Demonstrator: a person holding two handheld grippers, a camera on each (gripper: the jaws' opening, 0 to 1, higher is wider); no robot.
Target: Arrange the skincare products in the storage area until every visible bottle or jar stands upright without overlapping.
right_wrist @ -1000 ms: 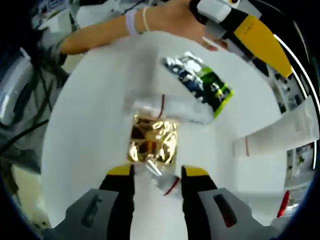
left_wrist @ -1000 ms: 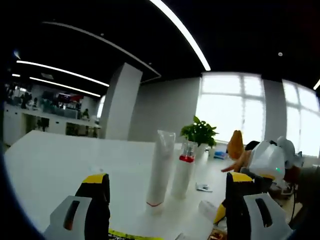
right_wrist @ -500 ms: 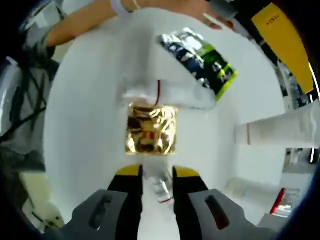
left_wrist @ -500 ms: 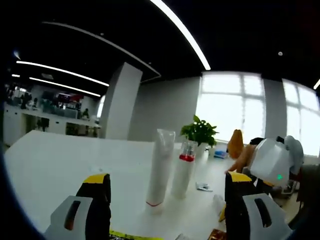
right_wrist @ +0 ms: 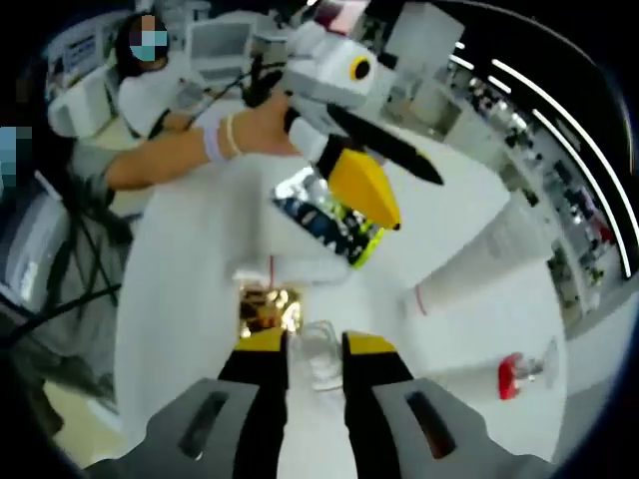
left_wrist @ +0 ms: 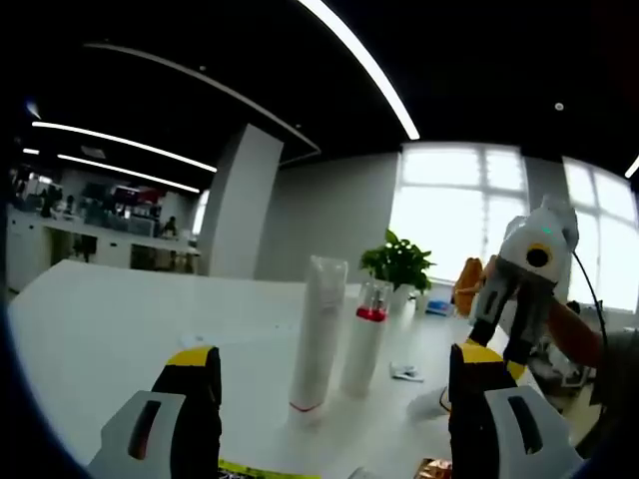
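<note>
My right gripper point(right_wrist: 315, 344) is shut on a small clear bottle point(right_wrist: 319, 369), held above the white table point(right_wrist: 190, 299). Beyond it lie a gold sachet point(right_wrist: 268, 309), a flat white tube point(right_wrist: 300, 267) and a silver-green sachet point(right_wrist: 324, 225). A tall white tube point(left_wrist: 319, 334) and a clear bottle with a red band point(left_wrist: 366, 339) stand upright side by side, the same tube point(right_wrist: 489, 259) and bottle point(right_wrist: 519, 369) showing at the right of the right gripper view. My left gripper point(left_wrist: 334, 359) hangs open and empty, facing them. The right gripper point(left_wrist: 504, 334) is raised at the right of the left gripper view.
A potted plant point(left_wrist: 399, 264) stands behind the upright bottles and a small sachet point(left_wrist: 406, 374) lies near them. The left gripper point(right_wrist: 409, 200) and a person's arm point(right_wrist: 200, 150) reach over the far side of the table. Desks and chairs surround the table.
My right gripper closed on the small clear bottle and rose from the table, its view tilting up. The left gripper has stayed put and open.
</note>
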